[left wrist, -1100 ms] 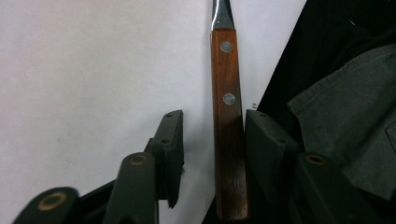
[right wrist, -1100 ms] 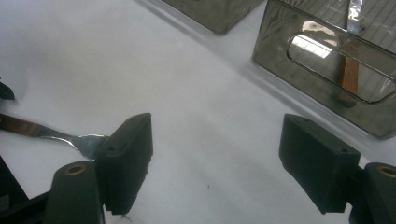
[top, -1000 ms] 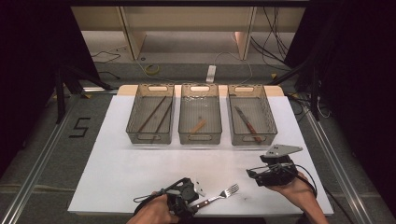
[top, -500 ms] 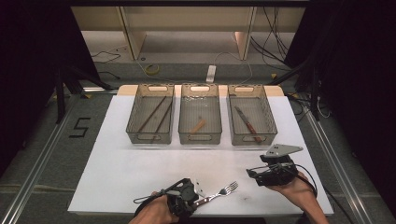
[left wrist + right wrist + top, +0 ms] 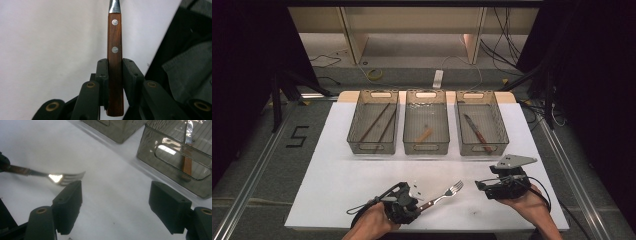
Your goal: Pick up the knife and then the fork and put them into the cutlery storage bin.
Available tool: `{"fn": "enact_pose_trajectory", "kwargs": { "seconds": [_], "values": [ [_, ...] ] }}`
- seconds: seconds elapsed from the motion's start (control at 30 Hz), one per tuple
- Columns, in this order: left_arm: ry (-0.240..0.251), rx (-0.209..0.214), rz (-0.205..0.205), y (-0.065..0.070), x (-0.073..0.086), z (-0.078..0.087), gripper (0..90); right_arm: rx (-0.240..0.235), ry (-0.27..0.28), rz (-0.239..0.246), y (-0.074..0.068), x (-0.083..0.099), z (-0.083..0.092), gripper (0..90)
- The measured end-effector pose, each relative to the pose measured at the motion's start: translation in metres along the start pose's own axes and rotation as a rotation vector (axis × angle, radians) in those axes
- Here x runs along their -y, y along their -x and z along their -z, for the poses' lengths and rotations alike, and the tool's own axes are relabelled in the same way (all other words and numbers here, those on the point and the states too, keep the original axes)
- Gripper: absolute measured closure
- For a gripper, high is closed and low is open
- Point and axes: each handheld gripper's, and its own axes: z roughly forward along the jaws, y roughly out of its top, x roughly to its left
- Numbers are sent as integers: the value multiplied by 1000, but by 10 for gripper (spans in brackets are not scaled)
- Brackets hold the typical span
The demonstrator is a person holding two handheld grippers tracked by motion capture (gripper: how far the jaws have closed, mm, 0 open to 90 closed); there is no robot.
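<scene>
High view: the fork (image 5: 443,194) is held at its wooden handle by the left gripper (image 5: 418,204), near the front edge of the white table (image 5: 337,185), tines pointing toward the right gripper (image 5: 481,187). The jaws have just been closing, with the handle between them. Three wire baskets stand in a row farther back: two sticks in the left basket (image 5: 373,146), a small wooden piece in the middle basket (image 5: 426,148), a knife (image 5: 477,133) in the right basket (image 5: 482,149). Grey floor, cables and shelving are seen beyond; the room is dark at both sides.

Left gripper view: the handle (image 5: 114,60) is pinched low down, close to its end, between the pads. Most of the fork's length projects ahead, so a swing or slide in the grip is judged likely if it is moved quickly; a drop onto the table would follow.

Right gripper view: jaws spread wide, nothing between them. The tines (image 5: 70,178) lie just beside the left-hand pad (image 5: 67,206); a knock against it is judged possible.
</scene>
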Motion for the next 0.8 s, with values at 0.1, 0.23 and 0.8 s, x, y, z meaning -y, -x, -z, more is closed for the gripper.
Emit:
{"fn": "enact_pose_trajectory", "kwargs": {
  "seconds": [0.1,0.23,0.8],
  "values": [
    [54,-30,26,-7,0,6,754,-8,20,-15,-3,-1,0,276],
    [114,-41,77,-15,1,8,754,-29,46,-25,-13,-3,-3,275],
    [267,-41,134,-17,-16,16,754,-238,126,-167,-54,-27,-36,342]
  ]
}}
